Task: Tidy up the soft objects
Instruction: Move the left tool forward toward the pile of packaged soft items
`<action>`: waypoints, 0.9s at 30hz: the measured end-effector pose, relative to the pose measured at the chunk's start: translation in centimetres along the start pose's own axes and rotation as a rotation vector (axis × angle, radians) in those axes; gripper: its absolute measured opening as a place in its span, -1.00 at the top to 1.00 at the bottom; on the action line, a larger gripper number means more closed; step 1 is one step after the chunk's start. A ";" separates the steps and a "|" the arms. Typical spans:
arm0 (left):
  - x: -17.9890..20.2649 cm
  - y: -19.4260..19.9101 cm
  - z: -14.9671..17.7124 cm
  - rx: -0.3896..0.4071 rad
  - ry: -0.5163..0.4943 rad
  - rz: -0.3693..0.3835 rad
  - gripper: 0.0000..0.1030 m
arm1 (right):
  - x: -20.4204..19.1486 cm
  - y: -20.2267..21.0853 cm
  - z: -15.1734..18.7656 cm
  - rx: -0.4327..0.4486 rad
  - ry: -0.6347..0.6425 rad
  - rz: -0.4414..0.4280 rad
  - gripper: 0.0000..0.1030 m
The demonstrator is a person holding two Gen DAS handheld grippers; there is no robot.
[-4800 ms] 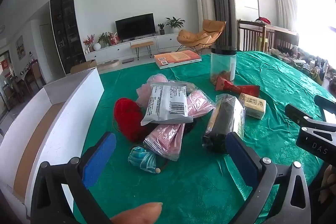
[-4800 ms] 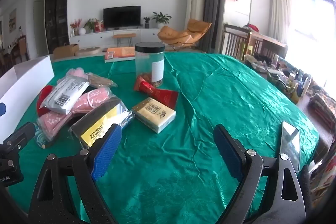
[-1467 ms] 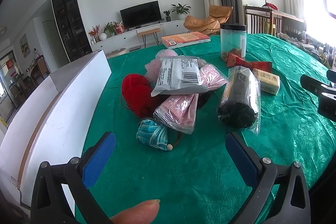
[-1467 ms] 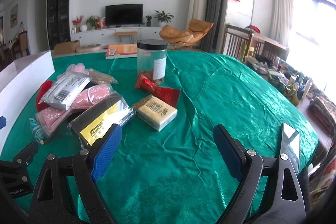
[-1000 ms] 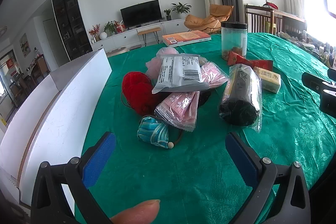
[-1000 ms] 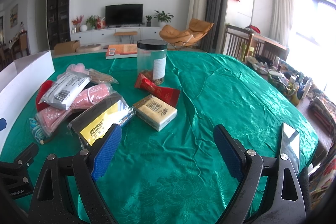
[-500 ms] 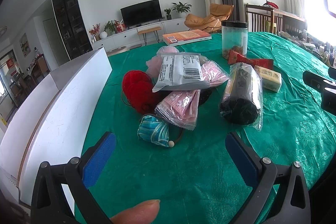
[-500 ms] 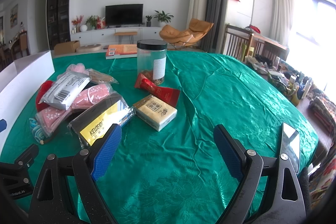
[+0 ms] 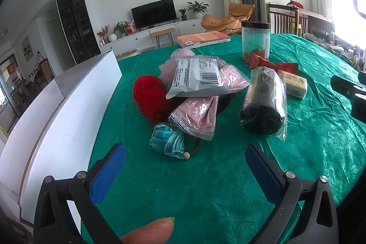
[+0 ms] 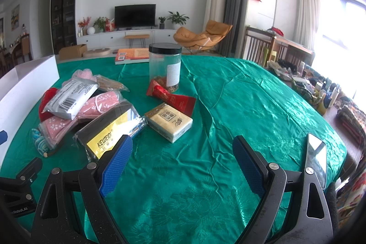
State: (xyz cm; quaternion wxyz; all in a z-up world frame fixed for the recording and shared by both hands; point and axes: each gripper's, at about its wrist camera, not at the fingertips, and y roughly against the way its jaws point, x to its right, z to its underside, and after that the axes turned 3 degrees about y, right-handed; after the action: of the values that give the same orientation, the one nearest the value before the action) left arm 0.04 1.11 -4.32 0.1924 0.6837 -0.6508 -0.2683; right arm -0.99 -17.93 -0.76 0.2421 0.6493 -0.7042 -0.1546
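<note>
A heap of soft things lies on the green tablecloth [image 9: 205, 193]: a red yarn ball [image 9: 149, 97], pink packets [image 9: 196, 117], a grey-white packet [image 9: 196, 77] on top, a small blue pouch [image 9: 168, 141] and a bagged black roll [image 9: 263, 104]. My left gripper [image 9: 185, 172] hovers open just short of the blue pouch, nothing between its fingers. My right gripper [image 10: 181, 162] is open over bare cloth, right of the bagged roll with its yellow label [image 10: 109, 134] and near a tissue pack [image 10: 169, 121].
A white open box [image 9: 57, 111] stands along the left of the table. Behind the heap are a clear jar with a black lid [image 10: 165, 66], a red packet [image 10: 171, 98] and an orange book [image 9: 203, 38]. A phone [image 10: 316, 157] lies at the right edge.
The left gripper has crept slightly forward and left toward the heap since the earliest frame. The right gripper has barely moved. Both stay open.
</note>
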 end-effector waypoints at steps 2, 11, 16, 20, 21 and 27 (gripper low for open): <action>0.0 -0.1 0.1 -0.004 0.000 0.000 -1.00 | 0.0 0.0 0.0 0.000 0.001 0.001 -0.77; 0.1 -0.1 0.3 -0.024 -0.006 -0.001 -1.00 | 0.0 0.0 0.0 0.000 0.001 0.000 -0.77; -0.1 -0.3 0.5 -0.040 -0.006 -0.002 -1.00 | 0.0 0.0 0.0 -0.001 0.000 0.000 -0.77; -0.1 -0.7 0.6 -0.058 -0.006 -0.002 -1.00 | 0.0 0.0 0.0 -0.001 0.000 -0.001 -0.77; -0.2 -0.8 0.7 -0.064 -0.006 -0.002 -1.00 | 0.0 0.0 0.0 -0.001 0.000 -0.001 -0.77; -0.3 -1.7 1.0 -0.112 0.006 0.001 -1.00 | 0.0 0.0 0.0 -0.002 -0.001 -0.001 -0.77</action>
State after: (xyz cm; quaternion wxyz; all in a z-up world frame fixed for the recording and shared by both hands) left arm 0.72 1.66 -6.11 0.2322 0.6723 -0.6347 -0.3022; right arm -0.98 -17.91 -0.77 0.2424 0.6495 -0.7037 -0.1557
